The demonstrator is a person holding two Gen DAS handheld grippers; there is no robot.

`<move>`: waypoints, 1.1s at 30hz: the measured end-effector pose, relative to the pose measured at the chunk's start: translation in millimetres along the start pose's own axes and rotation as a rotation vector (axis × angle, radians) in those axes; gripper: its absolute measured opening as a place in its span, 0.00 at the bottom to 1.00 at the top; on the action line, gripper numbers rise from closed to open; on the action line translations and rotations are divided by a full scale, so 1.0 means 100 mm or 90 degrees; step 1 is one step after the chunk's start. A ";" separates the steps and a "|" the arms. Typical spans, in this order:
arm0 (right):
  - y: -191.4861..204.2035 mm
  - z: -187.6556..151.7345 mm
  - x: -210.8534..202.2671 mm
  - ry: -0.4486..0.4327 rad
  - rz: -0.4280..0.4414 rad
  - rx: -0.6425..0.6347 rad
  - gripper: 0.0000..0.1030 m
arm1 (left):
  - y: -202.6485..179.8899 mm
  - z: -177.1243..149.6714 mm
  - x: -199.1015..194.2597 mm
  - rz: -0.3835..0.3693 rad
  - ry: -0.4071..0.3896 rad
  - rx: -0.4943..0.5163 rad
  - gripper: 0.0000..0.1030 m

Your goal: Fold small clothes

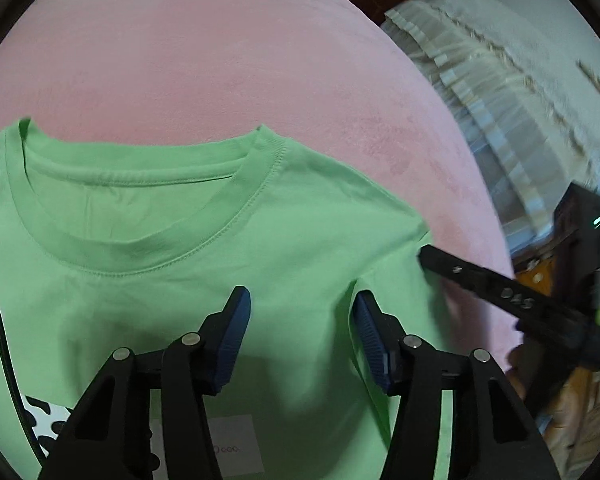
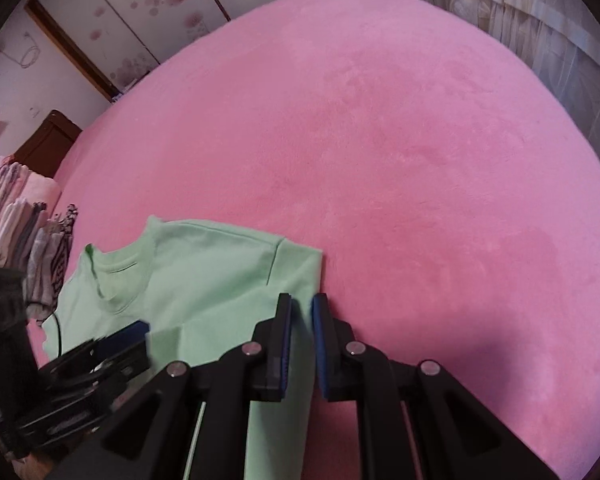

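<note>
A light green T-shirt (image 1: 188, 240) lies spread on the pink plush bed cover (image 1: 204, 60), collar away from the tongs and a black-and-white print near the lower left edge of the left wrist view. The left gripper (image 1: 300, 312) hangs over the chest of the shirt, just below the ribbed collar (image 1: 140, 252), its blue pads standing apart with a low ridge of green cloth between them; the pads do not press on it, so these tongs are released. The right gripper (image 2: 302, 312) sits at the shirt's sleeve edge, to the right of the left one, its pads drawn nearly together on a strip of the green cloth (only a narrow slit shows between them), so it is clenched on the T-shirt. In the left wrist view its black finger (image 1: 480, 284) reaches in from the right and touches the sleeve hem. Beyond the left tongs, at the far left of the bed, a pile of folded clothes (image 2: 32, 240) rests on the cover. Pale curtains (image 2: 520, 12) hang past the right side of the bed.
</note>
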State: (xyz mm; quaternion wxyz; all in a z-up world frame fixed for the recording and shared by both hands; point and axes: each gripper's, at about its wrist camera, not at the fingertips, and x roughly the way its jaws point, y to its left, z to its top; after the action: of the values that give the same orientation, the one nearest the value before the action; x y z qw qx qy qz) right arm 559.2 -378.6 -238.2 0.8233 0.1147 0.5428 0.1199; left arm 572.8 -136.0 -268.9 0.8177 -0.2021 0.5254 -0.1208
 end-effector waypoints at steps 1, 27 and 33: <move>0.00 0.01 0.02 -0.006 0.001 0.001 0.10 | 0.04 0.01 0.02 -0.009 0.001 -0.008 0.51; 0.25 -0.50 -0.78 -0.091 -0.099 -0.054 0.33 | 0.04 -0.28 -0.65 0.167 -0.040 0.071 0.58; 0.45 -0.93 -1.26 -0.097 -0.093 -0.061 0.32 | 0.05 -0.57 -1.34 0.189 -0.080 0.059 0.88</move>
State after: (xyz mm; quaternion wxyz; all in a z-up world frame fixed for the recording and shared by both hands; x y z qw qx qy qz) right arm 422.1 -371.1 -150.9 0.8731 0.0441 0.4795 0.0762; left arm 465.1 -88.5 -183.4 0.8662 -0.0916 0.4912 -0.0096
